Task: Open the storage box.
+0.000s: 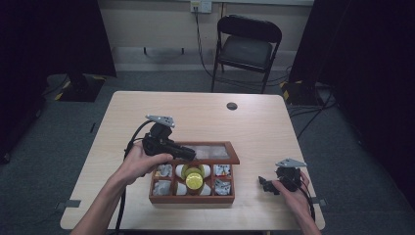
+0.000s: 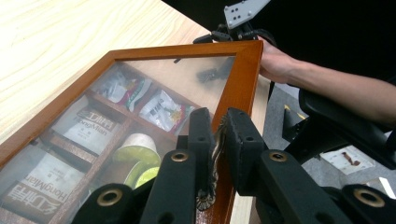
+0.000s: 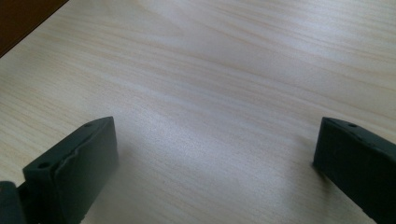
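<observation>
The left gripper [image 2: 218,135] has its jaws clamped on the front edge of the lid [image 2: 236,88], half raised over the box [image 1: 192,198] mid-table. The right gripper [image 1: 268,185], jaws wide apart, rests on the table [image 3: 224,93] beside it.

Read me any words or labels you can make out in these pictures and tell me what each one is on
"HongMan": on a white sachet seen through the box lid, printed upside down in the left gripper view.
"HongMan": probably the same on a second white sachet, blurrier.
Print on the green and white packets is too blurred to read.
Labels in the wooden box in the high view are too small to read.
</observation>
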Demonstrator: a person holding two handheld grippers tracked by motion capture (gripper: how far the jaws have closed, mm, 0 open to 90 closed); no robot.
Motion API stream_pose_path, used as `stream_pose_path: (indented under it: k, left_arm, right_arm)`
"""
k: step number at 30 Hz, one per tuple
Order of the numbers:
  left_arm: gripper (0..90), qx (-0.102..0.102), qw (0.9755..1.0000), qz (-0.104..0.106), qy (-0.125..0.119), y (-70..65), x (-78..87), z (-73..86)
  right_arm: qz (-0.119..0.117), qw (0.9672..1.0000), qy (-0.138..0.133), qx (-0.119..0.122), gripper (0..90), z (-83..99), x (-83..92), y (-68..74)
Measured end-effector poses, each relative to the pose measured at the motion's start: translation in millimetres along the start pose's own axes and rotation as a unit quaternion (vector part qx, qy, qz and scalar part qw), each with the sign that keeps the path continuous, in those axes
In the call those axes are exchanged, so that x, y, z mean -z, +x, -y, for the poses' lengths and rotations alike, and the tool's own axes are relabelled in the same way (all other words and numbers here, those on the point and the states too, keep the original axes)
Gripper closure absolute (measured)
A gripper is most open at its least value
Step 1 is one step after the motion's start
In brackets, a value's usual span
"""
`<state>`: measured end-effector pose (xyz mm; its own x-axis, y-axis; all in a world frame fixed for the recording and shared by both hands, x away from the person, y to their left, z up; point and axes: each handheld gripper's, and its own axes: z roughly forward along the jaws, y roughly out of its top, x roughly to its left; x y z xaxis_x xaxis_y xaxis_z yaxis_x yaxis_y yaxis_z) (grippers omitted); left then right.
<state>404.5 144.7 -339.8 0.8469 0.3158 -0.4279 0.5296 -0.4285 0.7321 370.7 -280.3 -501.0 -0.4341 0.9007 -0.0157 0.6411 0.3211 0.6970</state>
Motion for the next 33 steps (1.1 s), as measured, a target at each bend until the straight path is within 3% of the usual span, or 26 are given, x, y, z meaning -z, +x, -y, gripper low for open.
stream_pose_path:
  k: [5,11,17,21,22,26,33]
  left_arm:
    - [81.0,-0.004,1.0,-0.004,-0.003,0.2,1.7,-3.0]
    - [80.9,0.007,1.0,0.004,0.003,2.4,1.4,-5.1]
    - [81.0,0.011,0.9999,0.0,-0.005,4.8,4.7,-11.0]
    - [80.9,0.02,0.9998,0.002,-0.004,7.6,6.3,-15.7]
    - [80.9,0.027,0.9996,0.01,0.006,9.4,5.7,-15.9]
    - [81.0,0.037,0.9991,0.017,0.01,11.5,5.5,-17.7]
    - [81.0,0.034,0.9992,0.016,0.01,12.3,6.8,-19.3]
  right_arm:
    - [0.0,1.0,0.0,0.0,0.0,0.0,0.0,0.0]
    - [0.0,1.0,0.0,0.0,0.0,0.0,0.0,0.0]
    - [0.0,1.0,0.0,0.0,0.0,-0.1,0.4,0.5]
    - [-0.001,1.0,-0.005,-0.001,9.9,-1.4,2.2,1.0]
    - [0.0,1.0,-0.008,-0.003,17.3,-2.5,4.1,1.6]
    - [0.008,0.9996,-0.026,-0.001,16.7,-5.6,10.7,2.7]
    - [-0.011,0.9988,-0.047,-0.001,16.9,-8.9,18.3,8.3]
